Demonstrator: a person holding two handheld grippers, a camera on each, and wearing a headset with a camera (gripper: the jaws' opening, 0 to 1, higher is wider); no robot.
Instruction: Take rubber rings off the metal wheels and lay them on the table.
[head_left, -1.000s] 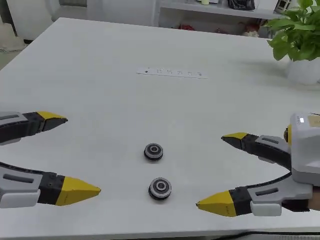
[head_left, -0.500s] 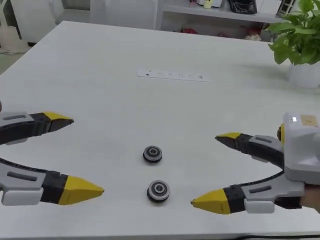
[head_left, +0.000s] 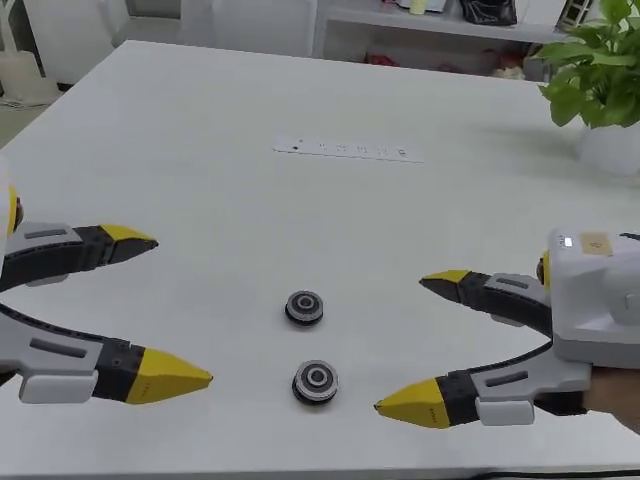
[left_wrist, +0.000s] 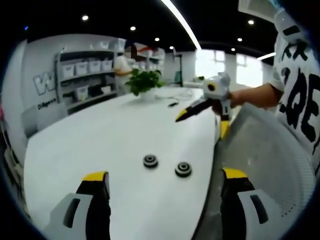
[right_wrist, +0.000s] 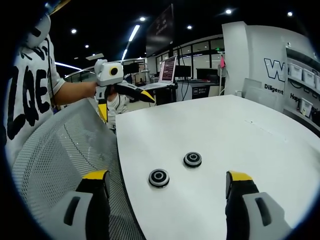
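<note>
Two round metal wheels, black rubber rings on: far wheel (head_left: 304, 308), near wheel (head_left: 316, 382), mid smooth white table (head_left: 300, 200). Left gripper (head_left: 182, 310) and right gripper (head_left: 400, 343) flank them, yellow-tipped jaws wide, empty; both edged slightly inward since earlier.

Tabletop (head_left: 250, 200): plain white, no pattern.
Far wheel (head_left: 304, 308) and near wheel (head_left: 316, 382): black on the outside, silver-grey metal within, dark centre.
Left claw (head_left: 182, 310) and right claw (head_left: 400, 343): yellow tips, black mid-sections, grey bases. The right claw's housing is white.
Plant (head_left: 595, 60): green leaves; pot (head_left: 610, 145) white.
Socket strip (head_left: 347, 150): white.
Shirt (left_wrist: 300, 85): white with black lettering.
Chair mesh (right_wrist: 65, 150): pale grey, fine grid pattern.
Ceiling (right_wrist: 190, 15): black, dotted with white lights.
</note>
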